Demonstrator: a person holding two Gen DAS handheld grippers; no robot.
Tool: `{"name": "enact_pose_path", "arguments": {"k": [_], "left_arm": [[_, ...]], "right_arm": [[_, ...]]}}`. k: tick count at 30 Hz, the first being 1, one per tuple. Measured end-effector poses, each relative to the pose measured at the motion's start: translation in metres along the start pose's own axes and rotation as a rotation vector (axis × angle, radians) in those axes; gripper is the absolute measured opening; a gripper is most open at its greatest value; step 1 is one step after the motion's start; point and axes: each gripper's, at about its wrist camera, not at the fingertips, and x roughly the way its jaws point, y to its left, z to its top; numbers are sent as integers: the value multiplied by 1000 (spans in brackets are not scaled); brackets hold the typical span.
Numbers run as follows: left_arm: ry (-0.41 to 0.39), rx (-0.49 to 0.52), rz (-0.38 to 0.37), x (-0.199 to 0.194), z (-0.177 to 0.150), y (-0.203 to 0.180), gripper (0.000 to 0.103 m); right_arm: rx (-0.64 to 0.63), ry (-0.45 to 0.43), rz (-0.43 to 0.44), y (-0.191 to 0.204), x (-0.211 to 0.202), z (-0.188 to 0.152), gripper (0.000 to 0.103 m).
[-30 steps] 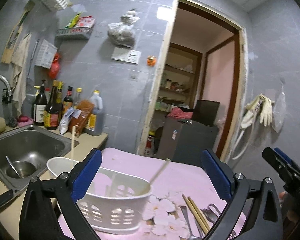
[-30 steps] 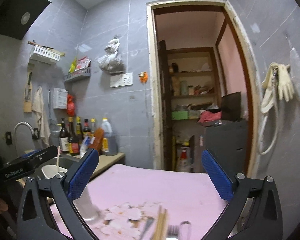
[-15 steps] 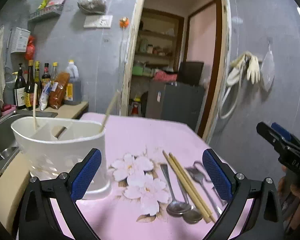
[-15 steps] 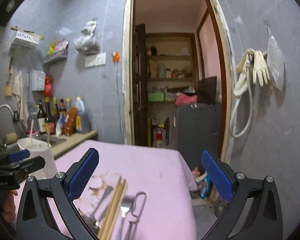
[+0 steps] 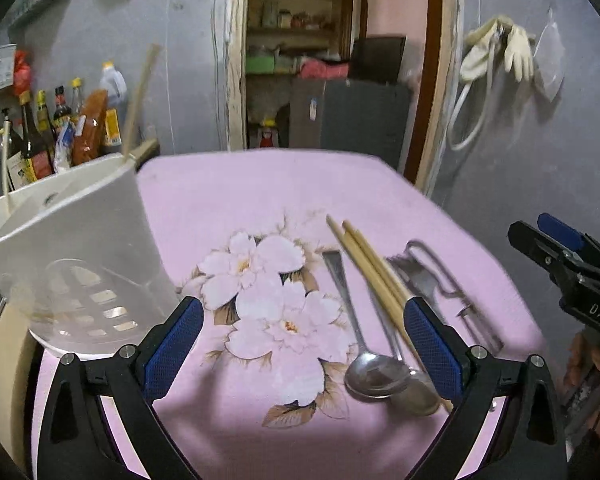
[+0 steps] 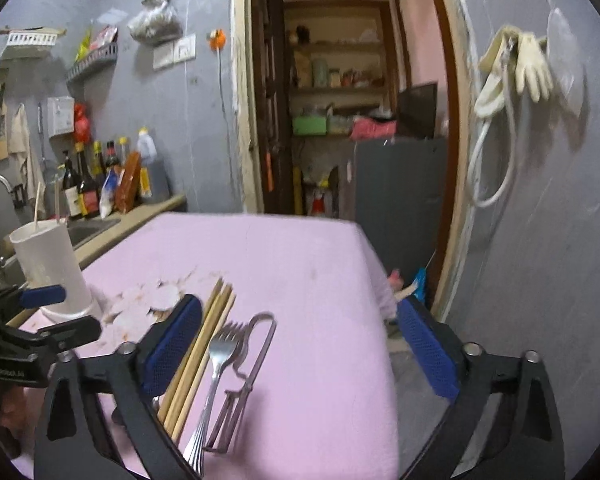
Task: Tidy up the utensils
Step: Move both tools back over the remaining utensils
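Note:
A white slotted utensil holder [image 5: 72,248] stands at the left of the pink flowered tablecloth [image 5: 260,200], with a few chopsticks upright in it. To its right lie a pair of chopsticks [image 5: 364,256], two spoons [image 5: 374,372], forks [image 5: 416,280] and a metal peeler [image 5: 448,280]. My left gripper [image 5: 302,308] hovers over the flower print; its jaws are closing with nothing between them. My right gripper [image 6: 300,304] hangs above the forks [image 6: 220,356] and peeler [image 6: 256,352], jaws closing wide of them without touching. The chopsticks [image 6: 204,344] pass beside its left finger.
A counter with a sink [image 6: 88,228] and several bottles [image 6: 84,192] adjoins the table's left side. Behind the table is an open doorway with a grey cabinet [image 6: 396,200]. The table's right edge [image 6: 380,300] drops to the floor near a wall with hanging gloves [image 6: 528,68].
Both grippers have tipped downward and sunk toward the table, bringing the laid-out utensils into view. The holder has slid to the left in the left wrist view. Both pairs of jaws stand slightly narrower.

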Motion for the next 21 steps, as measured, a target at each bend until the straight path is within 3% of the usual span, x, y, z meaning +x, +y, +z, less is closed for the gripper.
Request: {"name": "enact_pose_path", "arguments": {"k": [4,6,10,12,18,21], "left_arm": [[101,13,-21,22,1,2,78],[138,17,-37,30,1,2,68],[225,35,-65,48,3,0,64],[263,57,-63,58,5,-2,55],[284,98,-28,73,11,-3,43],[295,92,-48,79,17,-4,37]], "right_arm": [[9,65,12,-1,10,-1,75],[1,89,25,0,14,-1,74],[-35,179,53,7,27,-5,70],[-50,214,64,9,32,-6,64],[-64,275,96,11,40,-10,52],[-68,300,115,13,43,-11,44]]}}
